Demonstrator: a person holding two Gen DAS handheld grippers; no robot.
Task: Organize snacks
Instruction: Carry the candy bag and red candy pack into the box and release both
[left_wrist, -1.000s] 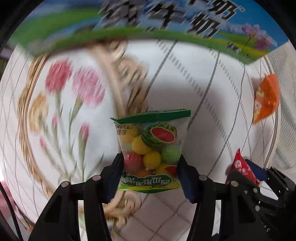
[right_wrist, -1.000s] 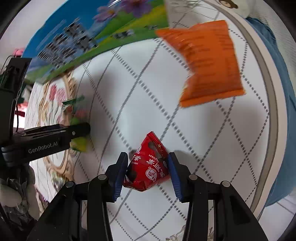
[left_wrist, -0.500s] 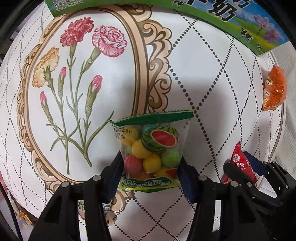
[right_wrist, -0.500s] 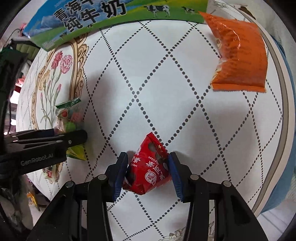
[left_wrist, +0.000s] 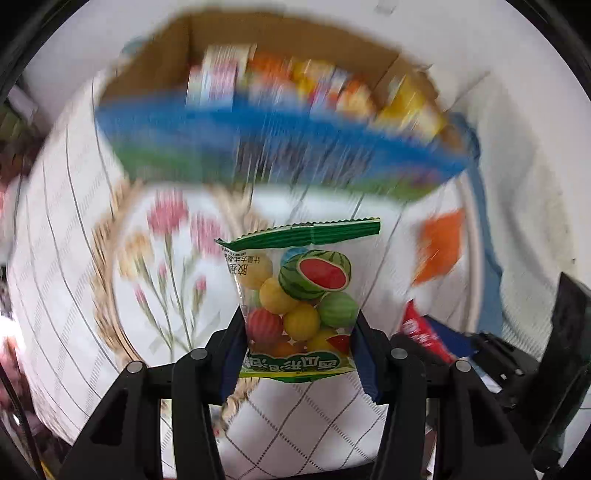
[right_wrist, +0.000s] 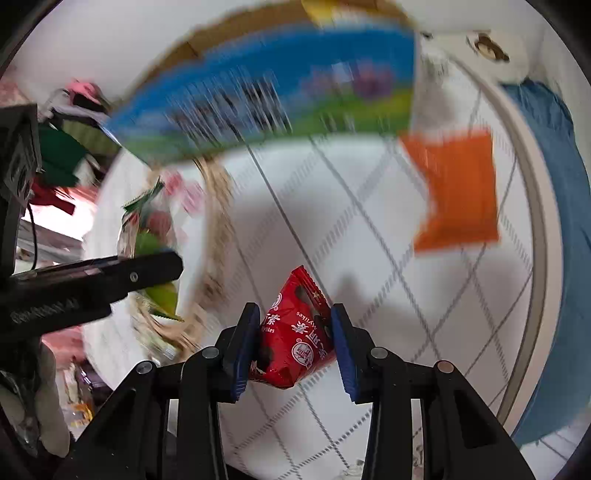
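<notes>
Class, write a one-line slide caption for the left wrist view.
Left gripper grips a clear watermelon-print candy bag above the white tablecloth, facing an open cardboard snack box.

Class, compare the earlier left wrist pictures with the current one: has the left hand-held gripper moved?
Yes. The left hand-held gripper, shut on the watermelon candy bag, has risen away from the tablecloth; the cardboard box now shows its open top.

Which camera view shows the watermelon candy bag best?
The left wrist view: the watermelon candy bag sits sharp and central between the left gripper pads. The right wrist view shows it only blurred and edge-on.
</notes>
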